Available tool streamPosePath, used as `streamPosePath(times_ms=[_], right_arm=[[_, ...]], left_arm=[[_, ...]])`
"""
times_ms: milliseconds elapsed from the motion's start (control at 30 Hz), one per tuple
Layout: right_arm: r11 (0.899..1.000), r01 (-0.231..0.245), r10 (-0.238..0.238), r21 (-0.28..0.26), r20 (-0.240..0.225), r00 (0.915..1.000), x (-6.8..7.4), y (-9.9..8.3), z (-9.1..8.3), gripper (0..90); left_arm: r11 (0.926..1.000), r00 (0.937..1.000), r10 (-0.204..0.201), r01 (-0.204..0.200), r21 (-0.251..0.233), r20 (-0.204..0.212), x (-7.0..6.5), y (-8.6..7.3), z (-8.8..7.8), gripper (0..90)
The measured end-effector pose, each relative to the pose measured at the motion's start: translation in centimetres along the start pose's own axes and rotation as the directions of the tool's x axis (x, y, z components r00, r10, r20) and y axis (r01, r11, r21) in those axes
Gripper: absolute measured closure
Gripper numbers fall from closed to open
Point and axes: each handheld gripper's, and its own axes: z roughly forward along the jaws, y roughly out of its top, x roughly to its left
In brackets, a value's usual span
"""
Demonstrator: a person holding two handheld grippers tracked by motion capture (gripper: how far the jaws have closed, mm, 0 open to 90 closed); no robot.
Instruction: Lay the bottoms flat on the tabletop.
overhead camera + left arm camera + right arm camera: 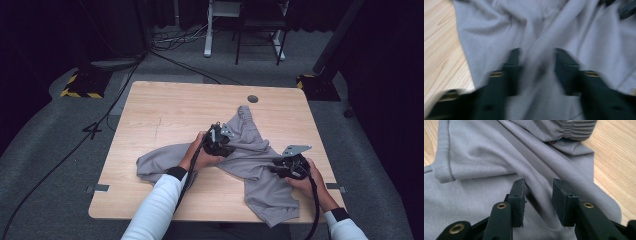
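The wooden table (165, 115) is evenly lit from above — soft shadows, no glare — while the room around it falls into darkness. The left gripper view is smeared by motion blur; the right gripper view is sharp on the grey shorts (486, 165).

You wore white long sleeves with black cuffs. Left gripper (223, 141) and right gripper (281, 166) were black, each with a grey three-cornered plate on top and a black cable trailing back. Jaws were flat black blocks with brass-ringed screw holes.
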Motion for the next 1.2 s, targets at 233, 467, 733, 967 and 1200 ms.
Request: streamPosePath(times_ms=[233, 467, 733, 967, 1200], right_arm=[[1.0, -0.01, 0.01, 0.002, 0.003, 0.9999, -0.2, -0.1, -0.1, 64.5], [1.0, -0.023, 0.023, 0.008, 0.015, 0.9996, -0.5, -0.3, -0.3, 67.9], [0.999, -0.028, 0.027, 0.024, 0.018, 0.9995, -0.7, -0.3, -0.5, 70.1], [0.999, -0.031, 0.03, 0.044, 0.02, 0.9993, -0.9, -0.5, -0.8, 70.0], [0.994, -0.021, 0.02, 0.109, 0.012, 0.9997, -0.6, -0.7, -1.7, 69.9]], left_arm=[[0.9986, 0.9955, -0.038, 0.035, -0.038, -0.087, 1.8, -0.8, -1.7, 89.6], [0.9718, 0.9495, -0.211, 0.178, -0.154, -0.232, 6.3, -2.5, -6.6, 89.6], [0.8666, 0.7639, -0.499, 0.449, -0.217, -0.41, 14.3, -9.4, -12.6, 88.8], [0.824, 0.6878, -0.549, 0.541, -0.17, -0.475, 15.8, -14.1, -14.8, 59.7], [0.8965, 0.8456, -0.436, 0.438, -0.065, -0.308, 10.6, -16.6, -14.9, 40.9]])
